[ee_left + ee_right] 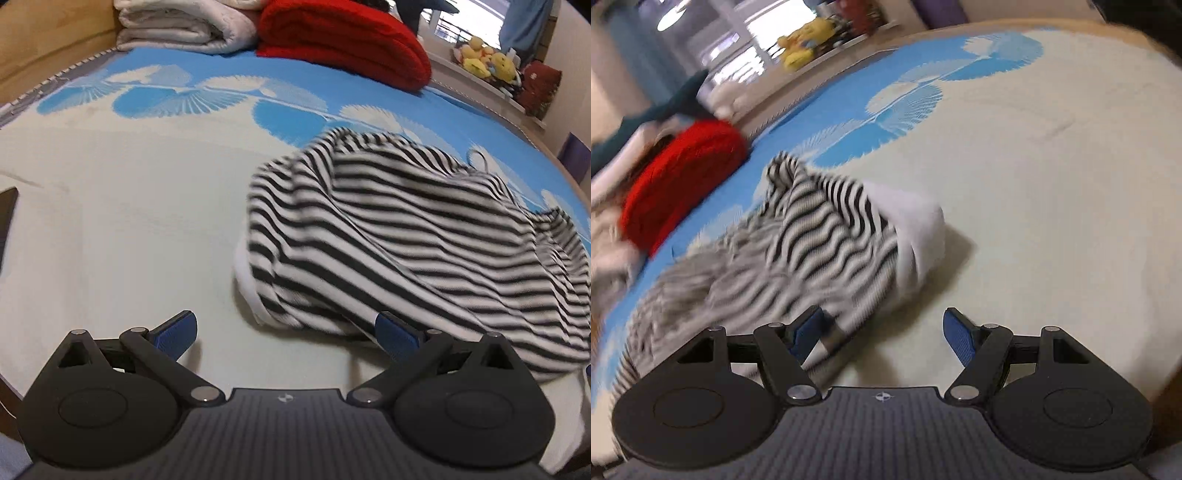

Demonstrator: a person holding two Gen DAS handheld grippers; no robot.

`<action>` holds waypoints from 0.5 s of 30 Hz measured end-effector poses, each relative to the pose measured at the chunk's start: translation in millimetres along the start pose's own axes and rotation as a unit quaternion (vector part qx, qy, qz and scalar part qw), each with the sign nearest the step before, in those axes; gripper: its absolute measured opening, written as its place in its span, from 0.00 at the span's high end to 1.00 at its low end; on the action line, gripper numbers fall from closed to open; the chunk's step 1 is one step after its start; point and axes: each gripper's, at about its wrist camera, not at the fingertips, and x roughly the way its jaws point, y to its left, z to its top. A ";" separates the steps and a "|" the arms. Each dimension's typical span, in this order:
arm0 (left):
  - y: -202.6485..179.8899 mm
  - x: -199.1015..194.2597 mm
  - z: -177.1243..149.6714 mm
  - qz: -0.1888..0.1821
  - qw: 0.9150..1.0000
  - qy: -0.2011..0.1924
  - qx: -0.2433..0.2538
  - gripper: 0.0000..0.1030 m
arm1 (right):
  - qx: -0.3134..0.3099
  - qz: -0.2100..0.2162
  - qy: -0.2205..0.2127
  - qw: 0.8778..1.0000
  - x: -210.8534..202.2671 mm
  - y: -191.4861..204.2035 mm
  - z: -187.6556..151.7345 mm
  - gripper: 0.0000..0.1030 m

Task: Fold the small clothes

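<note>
No readable text, brand names or numbers in either view. Only mark: a small round crosshair-style emblem on the ribbed body of each hand-held gripper, left [284, 398] and right [883, 397]. It has no letters. Background items are too blurred to read.

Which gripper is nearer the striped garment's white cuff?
Hard to call; right, marginally. The right gripper is open, the white cuff just ahead of its gap, striped garment over its left finger. The left gripper, also open, has the cuff just ahead too.
</note>
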 end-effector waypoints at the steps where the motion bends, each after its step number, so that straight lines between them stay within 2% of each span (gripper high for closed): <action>1: 3.5 0.6 4.7 0.005 1.000 -0.003 -0.005 0.00 | 0.014 0.008 0.002 1.000 7.7 -0.6 6.0 0.25; 3: 12.8 3.9 16.0 0.003 1.000 0.002 -0.024 0.00 | 0.055 0.033 0.002 0.998 18.5 -0.7 13.1 0.23; 4: 18.7 6.0 20.9 -0.002 0.999 0.006 -0.039 0.00 | 0.091 0.054 0.006 0.994 25.4 -3.7 16.0 0.21; 6: 31.1 11.0 30.0 -0.006 0.997 0.013 -0.070 0.00 | 0.142 0.078 0.006 0.987 34.4 -8.2 18.7 0.22; 7: 35.5 14.0 33.6 -0.004 0.997 0.017 -0.082 0.00 | 0.161 0.087 0.005 0.983 38.9 -10.6 20.5 0.40; 9: 43.3 23.1 40.4 0.010 0.995 0.030 -0.096 0.00 | 0.183 0.081 0.018 0.980 49.0 -12.6 24.0 0.87; 11: 48.1 30.7 41.9 0.028 0.994 0.045 -0.099 0.00 | 0.181 0.077 0.016 0.980 50.7 -11.3 28.7 0.88; 13: 50.8 36.7 40.8 0.039 0.993 0.063 -0.095 0.00 | 0.136 0.058 -0.006 0.989 39.7 1.4 39.8 0.89; 15: 52.7 40.3 38.4 0.033 0.993 0.079 -0.084 0.00 | 0.132 0.043 -0.034 0.990 26.7 2.3 52.8 0.89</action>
